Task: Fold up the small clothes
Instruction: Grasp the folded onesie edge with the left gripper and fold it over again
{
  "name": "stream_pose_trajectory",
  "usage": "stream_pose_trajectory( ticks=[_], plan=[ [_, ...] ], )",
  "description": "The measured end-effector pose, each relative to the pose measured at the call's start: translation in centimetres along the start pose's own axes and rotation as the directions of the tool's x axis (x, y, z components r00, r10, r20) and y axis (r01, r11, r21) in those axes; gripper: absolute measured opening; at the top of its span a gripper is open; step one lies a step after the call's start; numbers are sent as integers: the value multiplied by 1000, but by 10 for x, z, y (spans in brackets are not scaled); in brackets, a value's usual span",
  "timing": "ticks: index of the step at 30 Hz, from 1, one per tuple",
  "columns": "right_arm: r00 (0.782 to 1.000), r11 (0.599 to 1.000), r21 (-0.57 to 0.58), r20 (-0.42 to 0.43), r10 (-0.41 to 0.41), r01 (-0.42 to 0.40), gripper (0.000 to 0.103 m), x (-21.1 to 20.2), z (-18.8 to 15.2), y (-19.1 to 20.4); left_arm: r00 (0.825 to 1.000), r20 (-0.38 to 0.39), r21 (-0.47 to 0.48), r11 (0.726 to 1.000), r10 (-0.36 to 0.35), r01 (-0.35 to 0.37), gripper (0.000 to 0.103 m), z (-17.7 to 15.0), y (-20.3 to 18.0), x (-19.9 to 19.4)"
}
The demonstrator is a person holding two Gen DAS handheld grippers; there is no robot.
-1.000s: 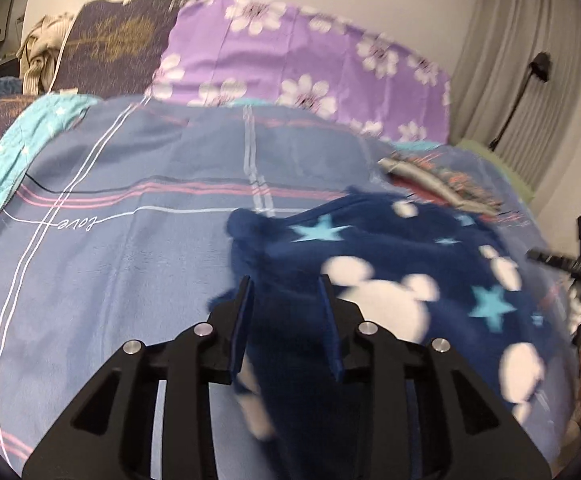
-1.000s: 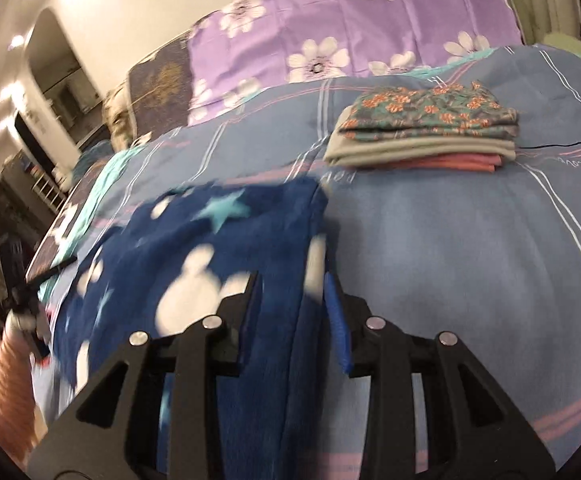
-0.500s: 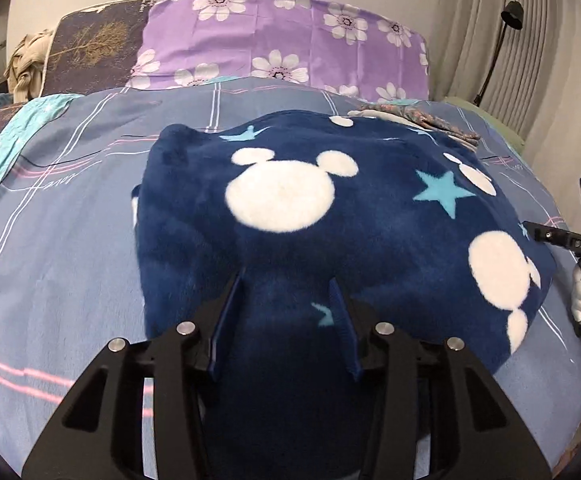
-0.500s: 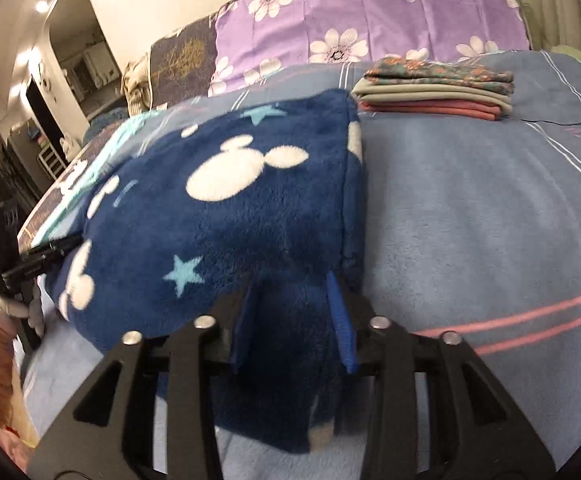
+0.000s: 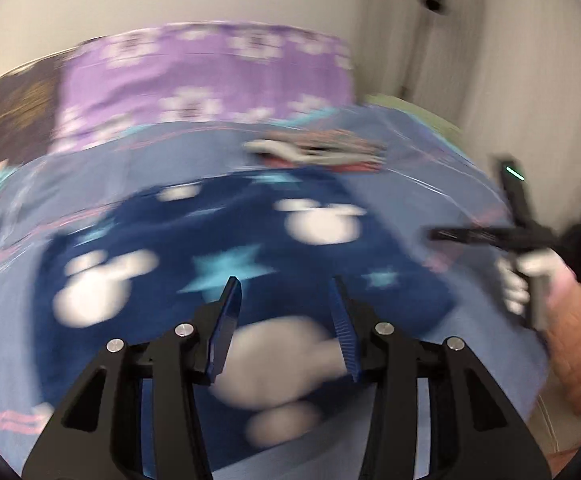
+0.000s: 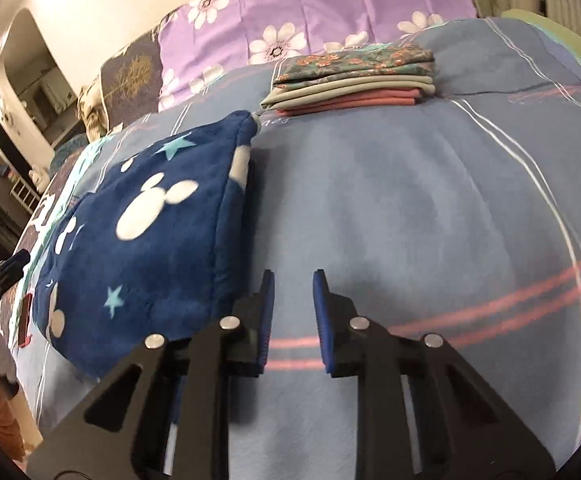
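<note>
A navy fleece garment (image 6: 150, 220) with white mouse heads and pale stars lies folded on the blue bedspread (image 6: 410, 200). In the blurred left wrist view the garment (image 5: 218, 264) fills the middle. My left gripper (image 5: 284, 292) hangs over its near edge, jaws apart; I see no cloth pinched between them. My right gripper (image 6: 292, 292) is over bare bedspread just right of the garment. Its jaws are closing to a narrow gap with nothing between them. A gloved hand holds that right gripper (image 5: 510, 236) at the garment's right side.
A stack of folded clothes (image 6: 350, 80), floral piece on top, rests behind the garment near the purple flowered pillow (image 6: 330, 12). The stack (image 5: 318, 150) shows blurred in the left wrist view. Curtains and a lamp stand lie beyond the bed's right edge.
The right gripper has let go of the garment, moved right onto bare bedspread, and its jaws have narrowed. The left gripper has swept sideways, its view now blurred. The garment lies flat.
</note>
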State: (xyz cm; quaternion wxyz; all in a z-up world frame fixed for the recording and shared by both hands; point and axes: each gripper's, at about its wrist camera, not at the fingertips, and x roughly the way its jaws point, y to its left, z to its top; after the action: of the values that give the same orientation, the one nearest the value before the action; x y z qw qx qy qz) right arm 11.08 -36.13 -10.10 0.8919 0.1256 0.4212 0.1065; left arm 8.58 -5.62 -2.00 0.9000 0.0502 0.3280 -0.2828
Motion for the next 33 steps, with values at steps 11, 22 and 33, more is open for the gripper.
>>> stream_pose_trajectory(
  ticks=[11, 22, 33],
  plan=[
    [974, 985, -6, -150, 168, -171, 28, 60, 55, -15, 978, -151, 255, 961, 144, -102, 60, -7, -148, 129],
    [887, 912, 53, -218, 408, -407, 54, 96, 66, -7, 986, -164, -23, 1000, 14, -18, 21, -14, -95, 111],
    [855, 882, 104, -217, 471, -459, 64, 96, 63, -3, 983, -172, -38, 998, -63, 58, 19, -19, -99, 110]
  ],
)
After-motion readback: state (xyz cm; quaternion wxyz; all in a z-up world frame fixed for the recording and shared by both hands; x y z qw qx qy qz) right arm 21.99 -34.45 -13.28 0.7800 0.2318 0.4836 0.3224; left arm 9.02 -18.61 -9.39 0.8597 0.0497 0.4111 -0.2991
